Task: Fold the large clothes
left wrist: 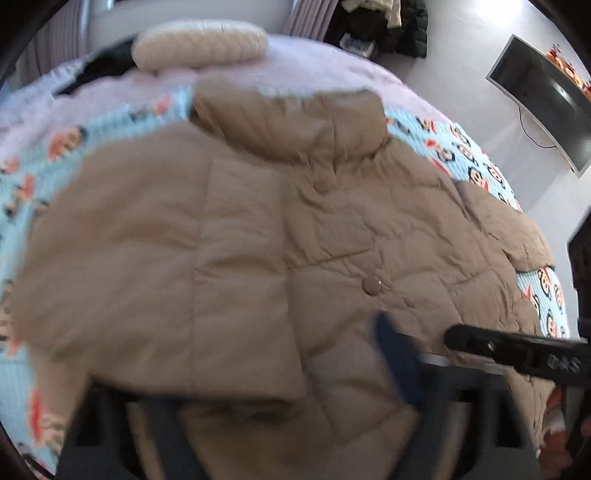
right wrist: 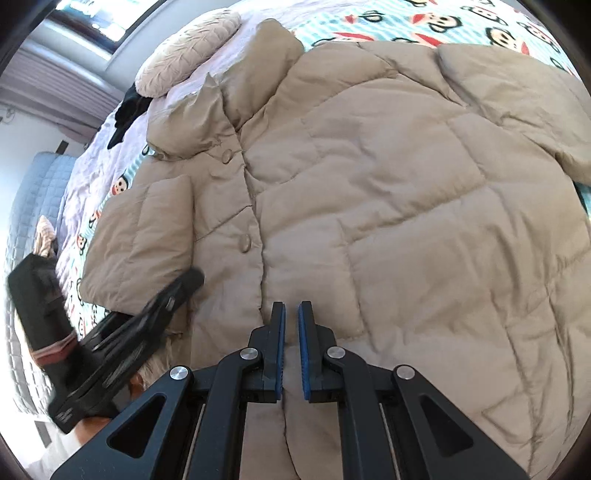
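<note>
Right tongs [right wrist: 291, 349]: the two black fingers with blue pads stand nearly together, a narrow gap between them, nothing clamped. They point down over the lower front of the tan puffer jacket [right wrist: 369, 221], just beside its button placket.

Left tongs [right wrist: 147, 317]: blurred in both views. In the right wrist view they reach in from the left and lie over the jacket's near left edge, below the folded sleeve [right wrist: 147, 236]. In the left wrist view only one blurred blue pad [left wrist: 391, 354] shows clearly; the jaws stand wide apart with no cloth between them. The right tongs [left wrist: 517, 350] enter that view from the right as a dark bar over the jacket.

Jacket: lies front-up on the bed, placket closed, two round buttons [right wrist: 245, 242] visible along it. One sleeve is folded in across the chest panel. The collar [right wrist: 221, 107] lies at the far end.

Bed: the jacket rests on a light blue cartoon-print sheet [right wrist: 461, 22]. Beyond the collar lies a beige ribbed pillow [right wrist: 184, 55]. A dark garment [right wrist: 125, 110] lies just beside the pillow.

Beyond the bed, the left wrist view shows a wall-mounted television [left wrist: 546, 118].
</note>
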